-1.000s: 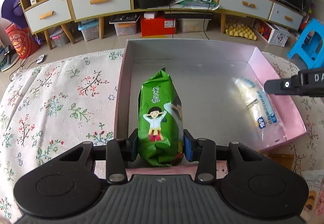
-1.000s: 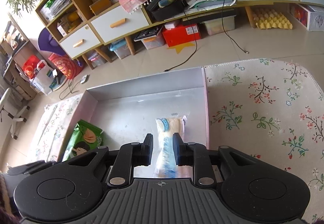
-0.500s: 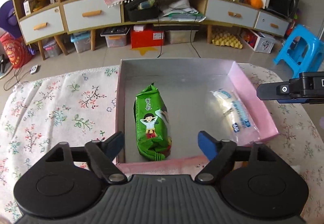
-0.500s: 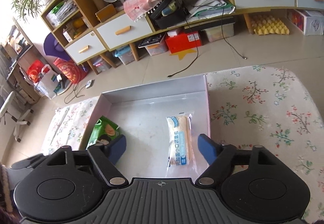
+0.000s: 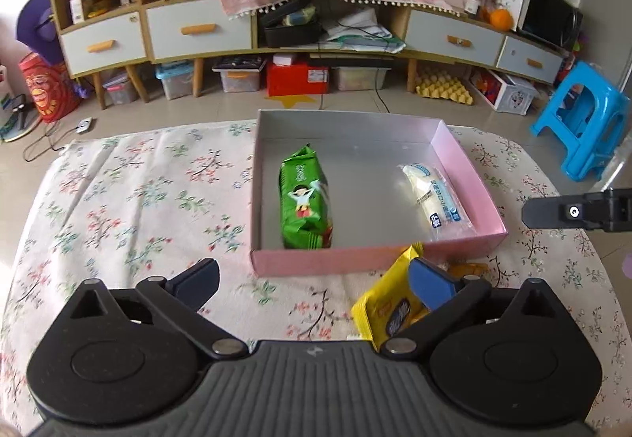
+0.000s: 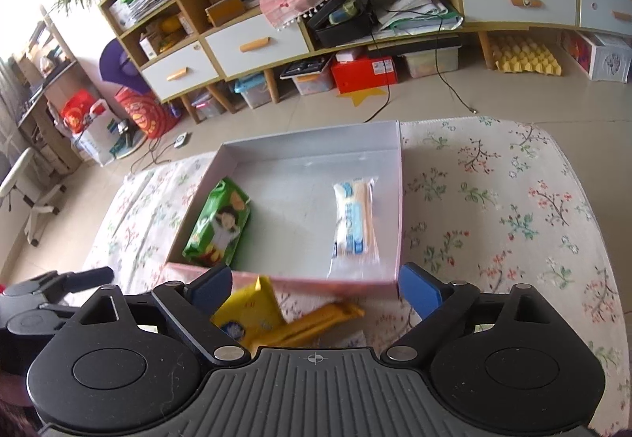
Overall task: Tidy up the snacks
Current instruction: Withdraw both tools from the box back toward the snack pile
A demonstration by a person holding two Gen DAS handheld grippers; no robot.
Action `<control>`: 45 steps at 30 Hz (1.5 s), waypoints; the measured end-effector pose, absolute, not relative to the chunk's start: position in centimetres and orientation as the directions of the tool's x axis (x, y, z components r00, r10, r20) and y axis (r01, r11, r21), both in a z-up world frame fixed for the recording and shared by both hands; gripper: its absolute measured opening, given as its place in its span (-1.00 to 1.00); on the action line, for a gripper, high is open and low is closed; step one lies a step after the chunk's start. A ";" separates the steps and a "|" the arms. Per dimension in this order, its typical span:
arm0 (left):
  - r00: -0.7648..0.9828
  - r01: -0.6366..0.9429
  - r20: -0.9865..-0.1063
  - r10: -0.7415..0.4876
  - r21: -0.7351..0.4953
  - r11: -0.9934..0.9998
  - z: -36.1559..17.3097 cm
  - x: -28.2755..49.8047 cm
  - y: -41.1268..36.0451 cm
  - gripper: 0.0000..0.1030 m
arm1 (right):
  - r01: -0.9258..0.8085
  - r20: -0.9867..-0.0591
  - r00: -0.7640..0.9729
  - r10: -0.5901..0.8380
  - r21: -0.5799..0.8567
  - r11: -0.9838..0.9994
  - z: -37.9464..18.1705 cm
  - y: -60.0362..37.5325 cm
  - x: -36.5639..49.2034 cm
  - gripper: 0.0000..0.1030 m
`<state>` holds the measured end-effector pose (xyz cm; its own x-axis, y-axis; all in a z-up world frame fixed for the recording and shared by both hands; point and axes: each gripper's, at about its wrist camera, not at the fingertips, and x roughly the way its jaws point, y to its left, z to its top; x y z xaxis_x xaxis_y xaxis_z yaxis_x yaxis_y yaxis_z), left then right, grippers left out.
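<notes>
Green snack bag (image 5: 305, 204) lies flat in pink box (image 5: 316, 262), ahead of left gripper (image 5: 314, 281), near box's left wall. Clear-wrapped white snack (image 6: 352, 223) lies in same box, ahead of right gripper (image 6: 316, 287), close to right wall; two snacks well apart. Both grippers outside box, over near edge, jaws spread wide, just been opening, gripping nothing. Yellow snack packet (image 5: 389, 308) on floral cloth (image 5: 138, 208) beside left gripper's right finger. Orange packet (image 6: 316, 320) just below right gripper's jaws.
</notes>
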<state>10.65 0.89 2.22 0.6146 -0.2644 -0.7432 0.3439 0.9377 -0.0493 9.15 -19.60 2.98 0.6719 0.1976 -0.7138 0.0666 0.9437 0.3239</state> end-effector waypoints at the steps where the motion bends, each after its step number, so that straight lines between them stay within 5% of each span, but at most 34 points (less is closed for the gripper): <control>1: 0.620 0.345 -0.739 -0.264 -0.045 0.938 2.3 10.2 1.0 0.99 | 0.064 -0.715 0.671 0.195 0.319 0.946 3.0 -19.4 8.7 0.83; 32: 0.710 0.321 -0.664 -0.232 0.013 0.947 -2.5 4.3 7.2 0.99 | -0.160 -0.683 0.695 0.224 0.156 0.975 -3.2 -13.4 2.6 0.84; 45: 0.650 0.315 -0.738 -0.180 0.046 0.948 -4.9 4.6 7.5 0.67 | -0.109 -0.710 0.682 0.174 0.136 0.985 -4.7 -13.4 3.3 0.84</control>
